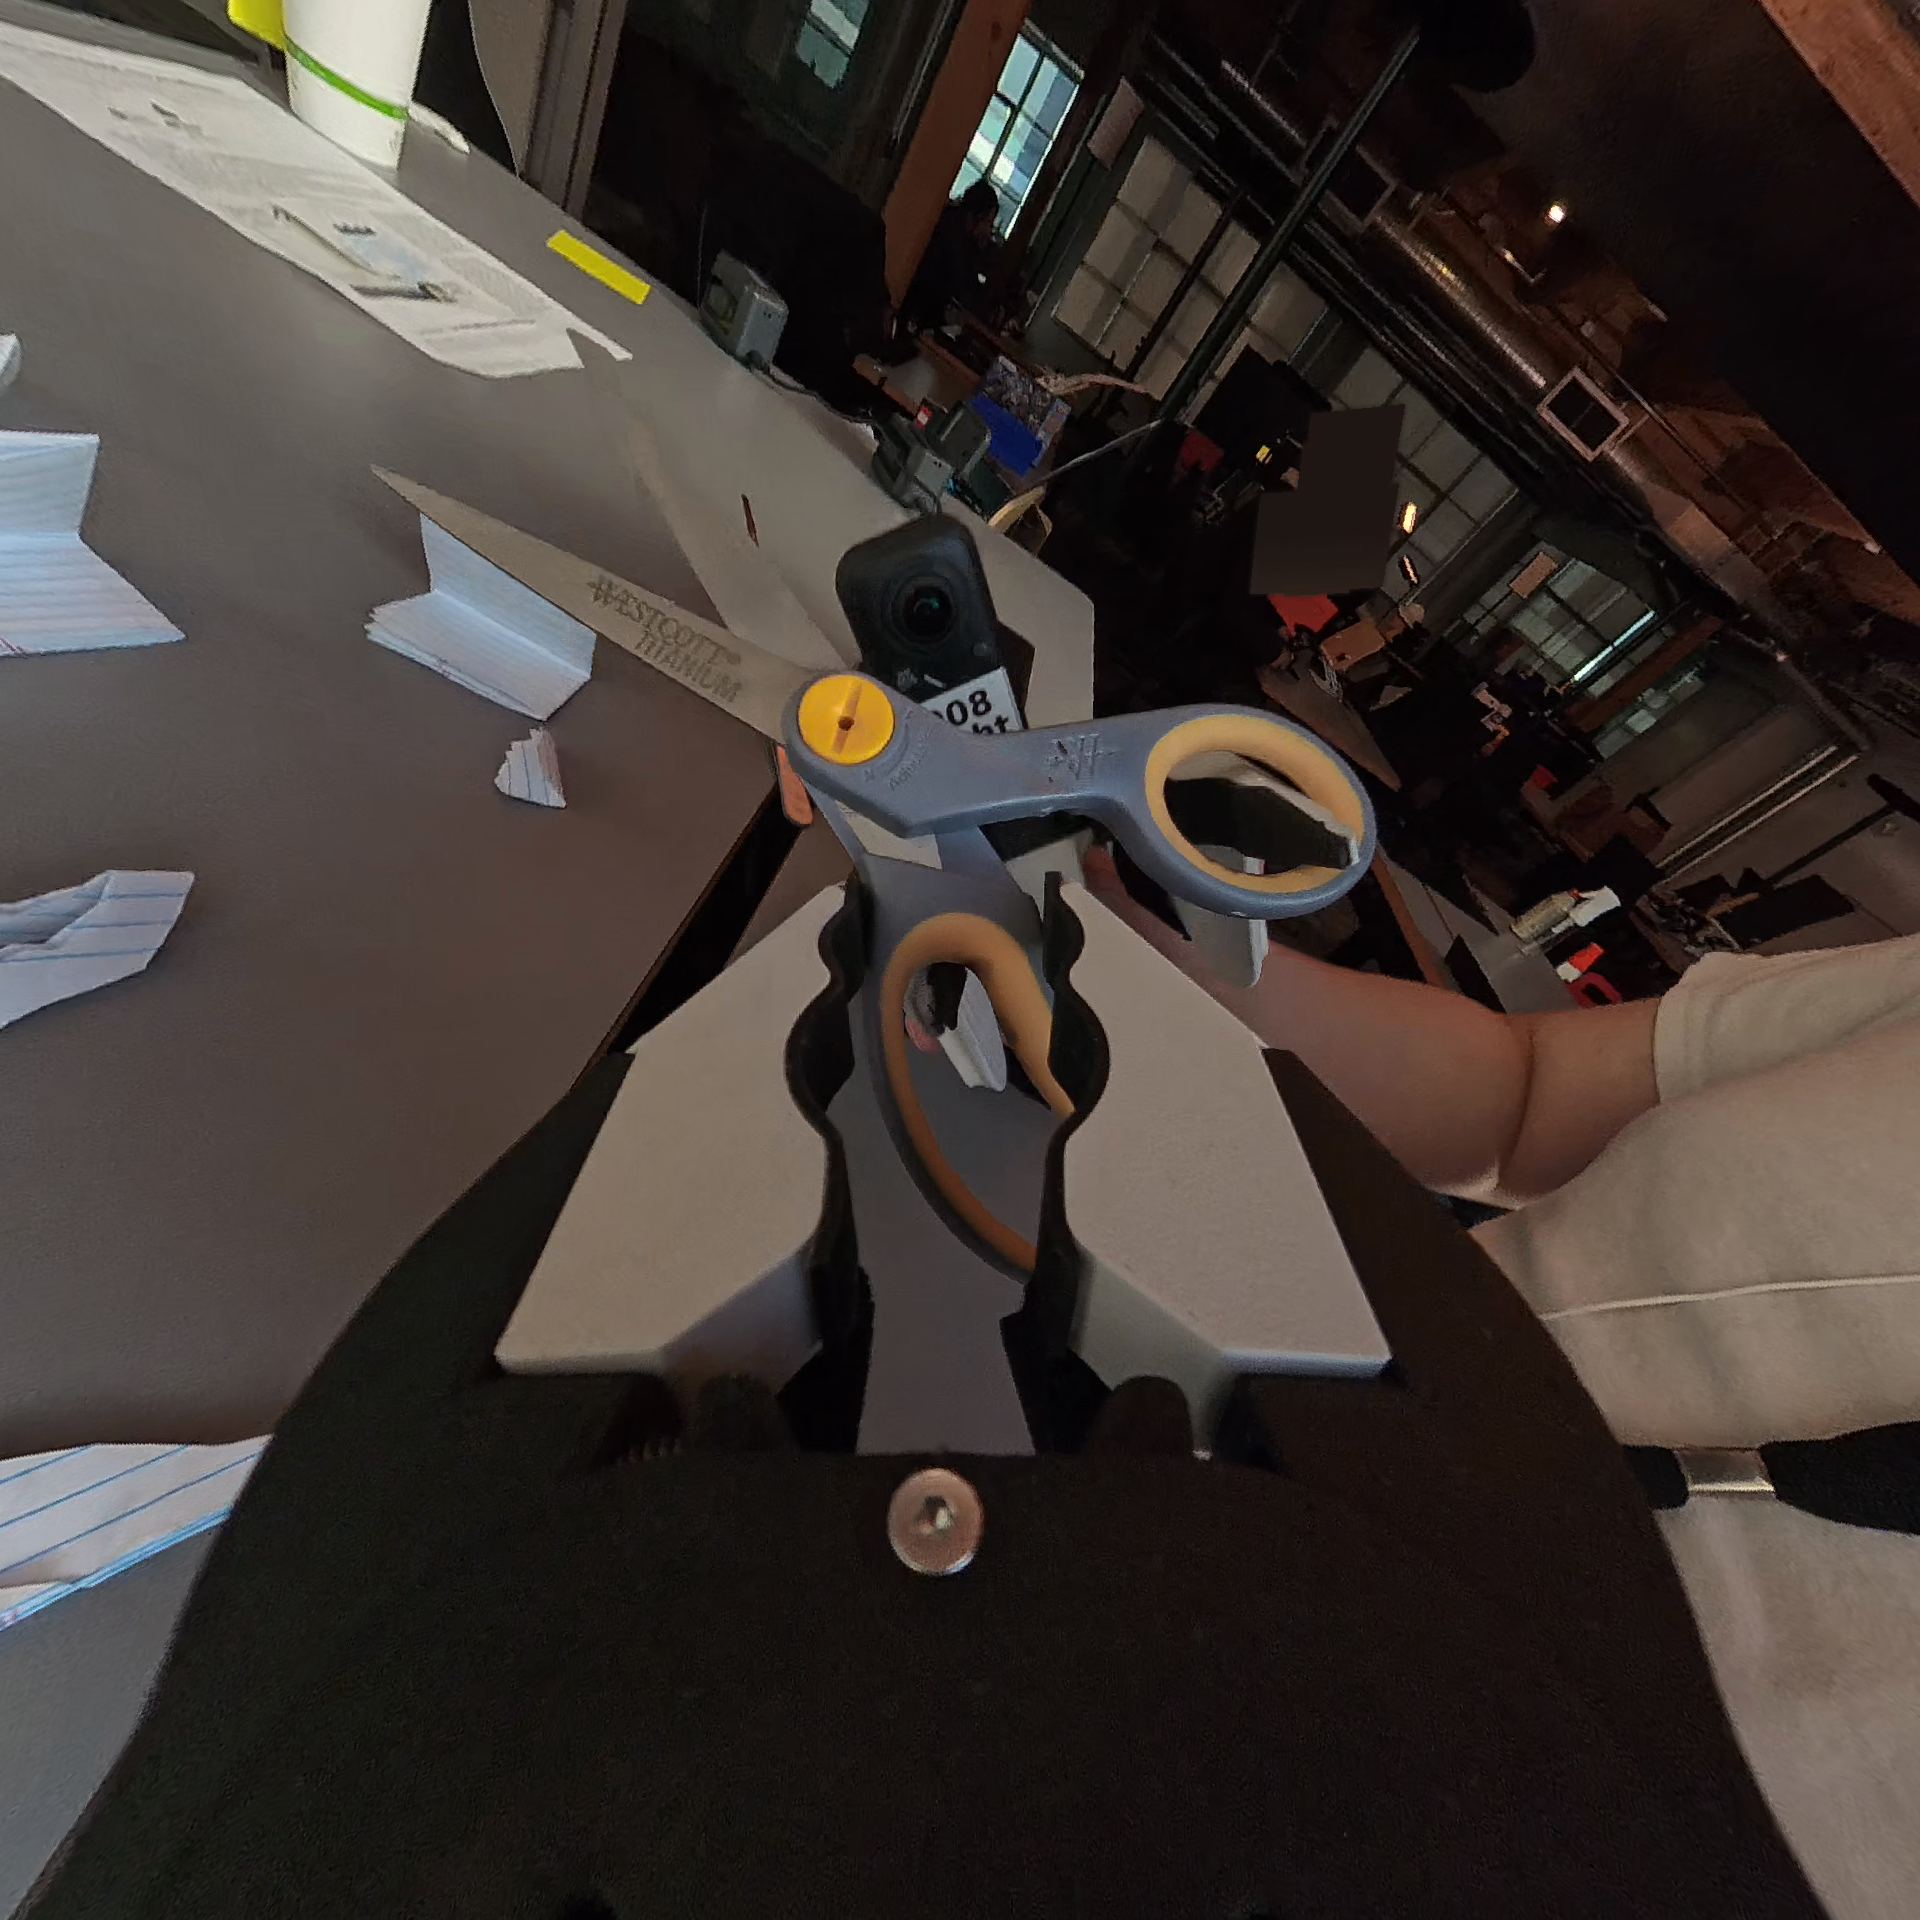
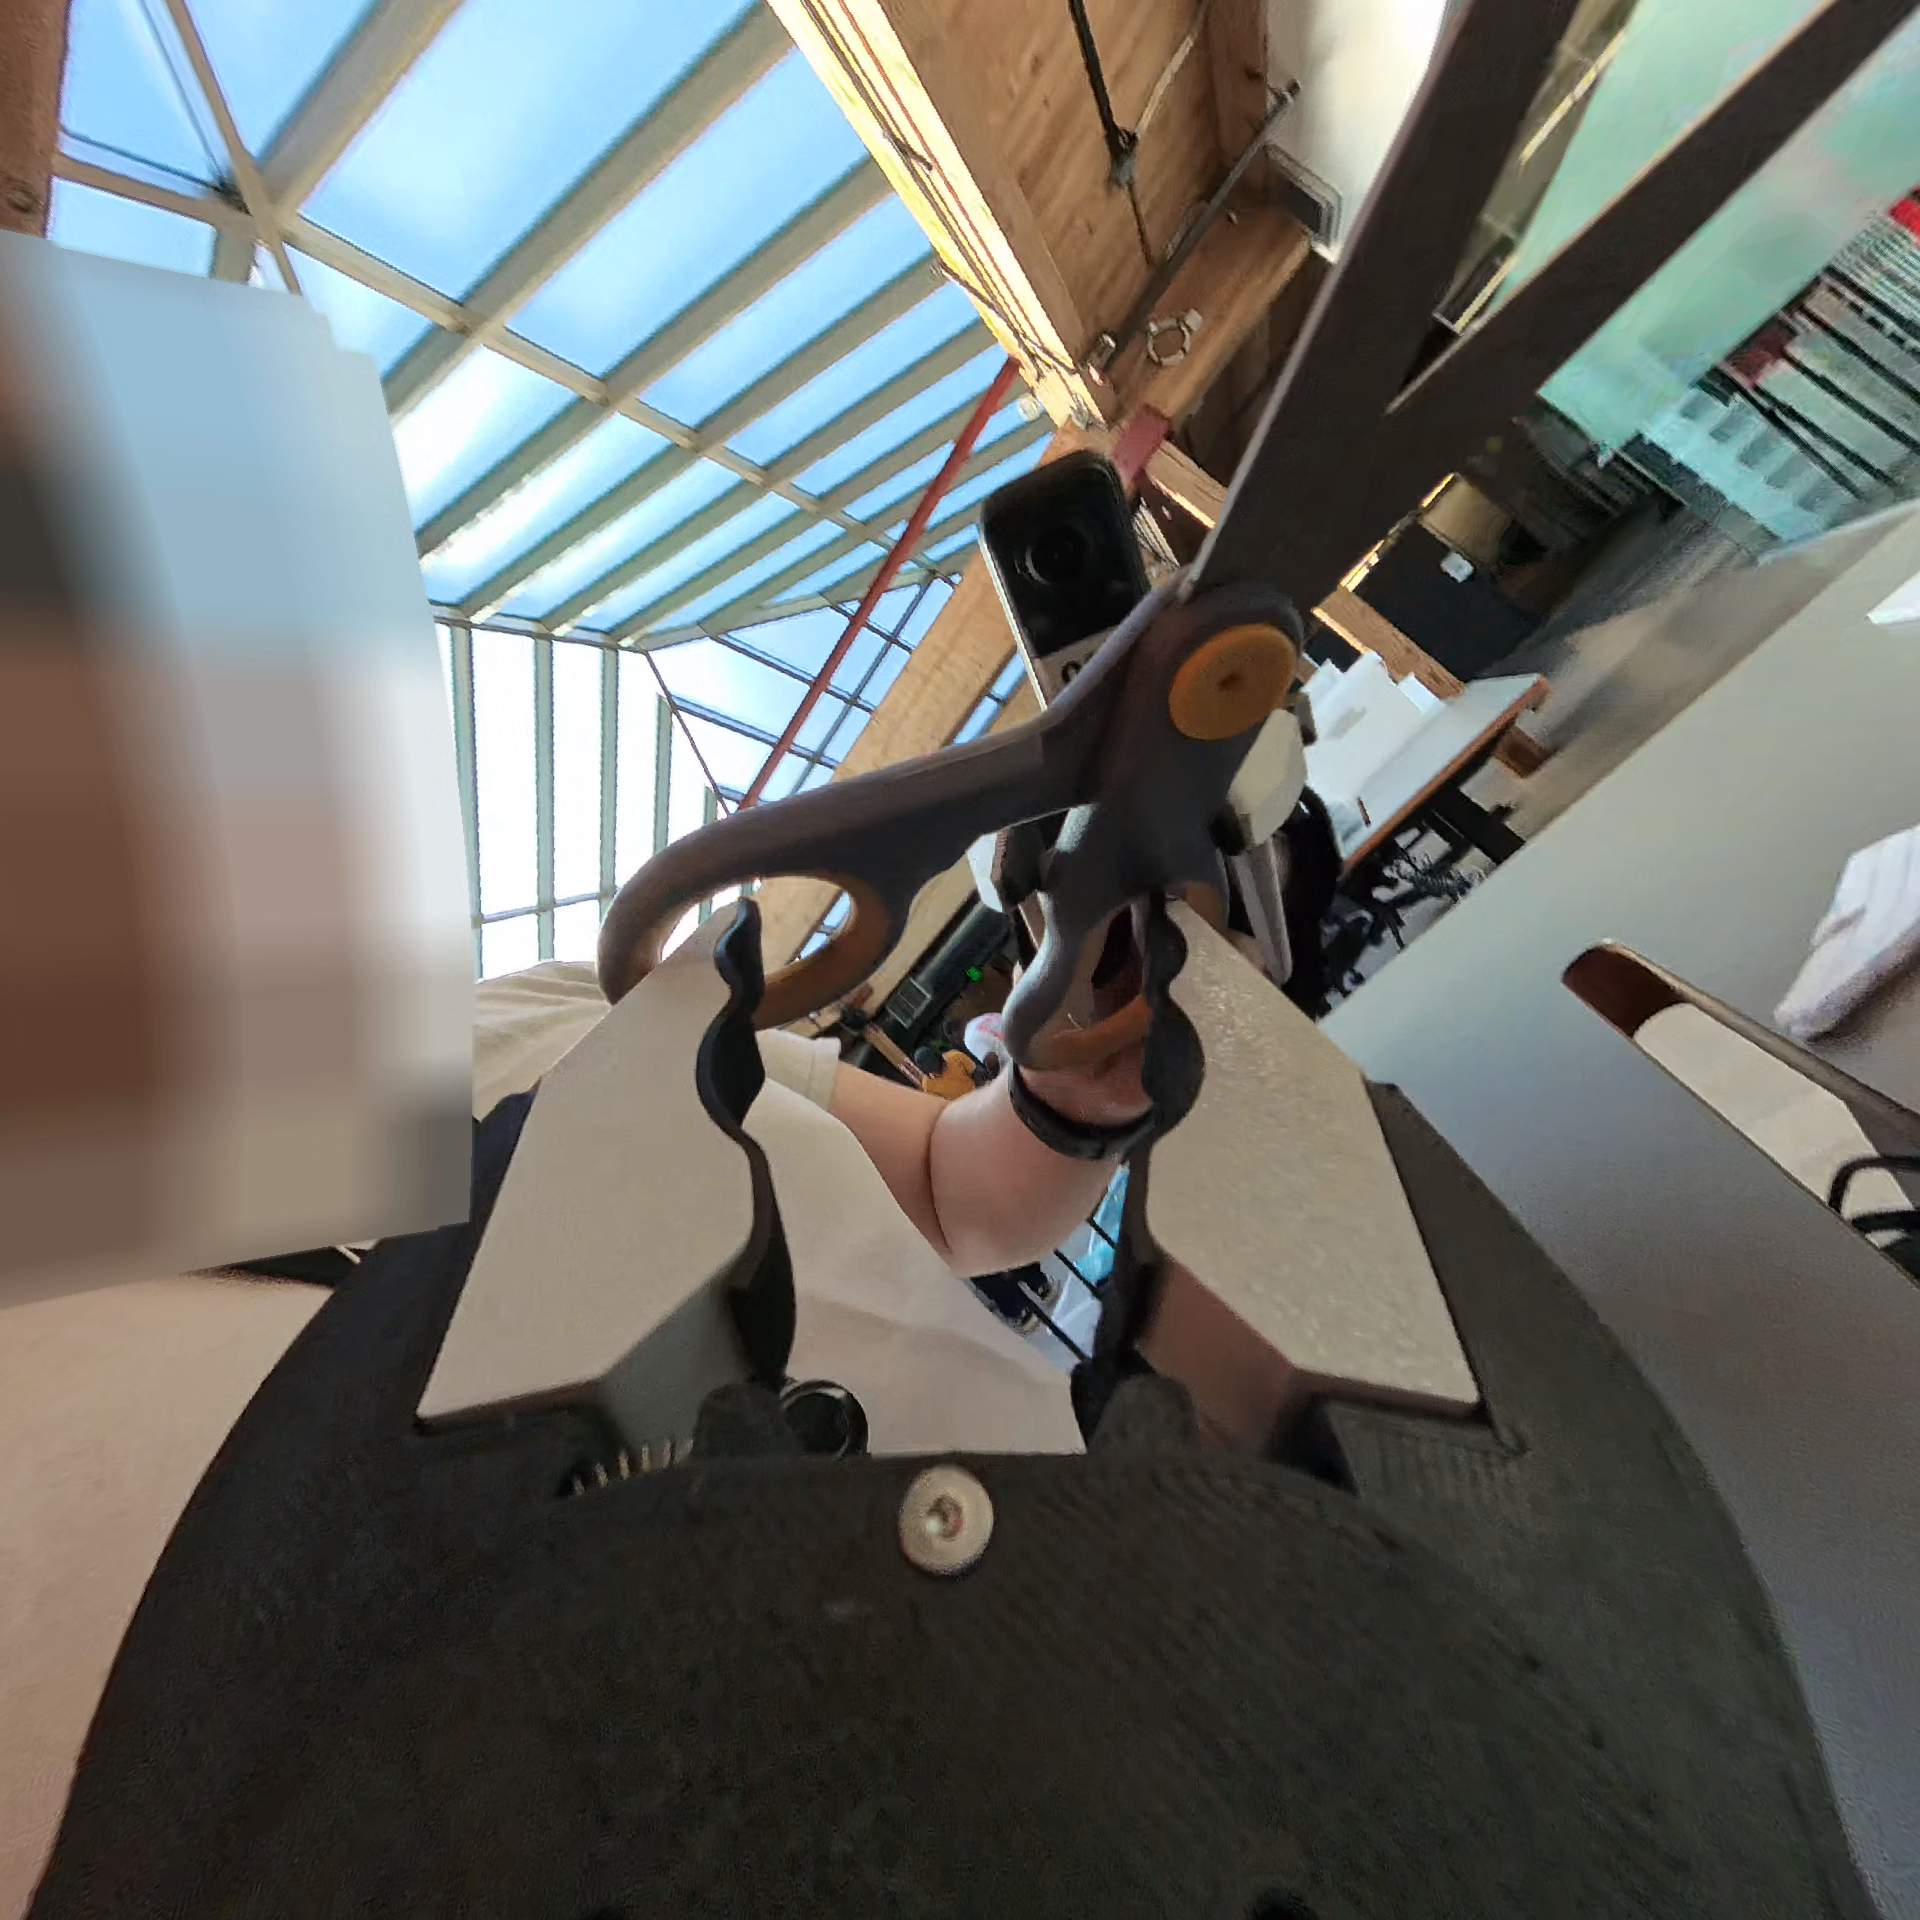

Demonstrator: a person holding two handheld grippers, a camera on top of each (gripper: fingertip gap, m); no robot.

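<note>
My left gripper [image 1: 951,914] is shut on the lower, long handle loop of a pair of grey scissors [image 1: 644,623] with a yellow pivot and tan-lined handles. It holds them above the grey table [image 1: 312,987] with the blades spread open. The round handle loop [image 1: 1257,810] sticks out to the right, and a finger of the other gripper shows through it. In the right wrist view my right gripper [image 2: 956,935] is open. Its left finger [image 2: 743,956] sits in one loop of the scissors [image 2: 1101,748] and its right finger [image 2: 1179,966] lies beside the other handle.
Several folded pieces of lined paper [image 1: 488,634] lie on the table. Printed sheets [image 1: 312,208], a white cup [image 1: 353,73] and a yellow strip [image 1: 597,267] are at the far end. A person's arm [image 1: 1403,1060] reaches in from the right. The table edge [image 1: 727,862] runs just left of the grippers. My left and right fingertips are right by each other.
</note>
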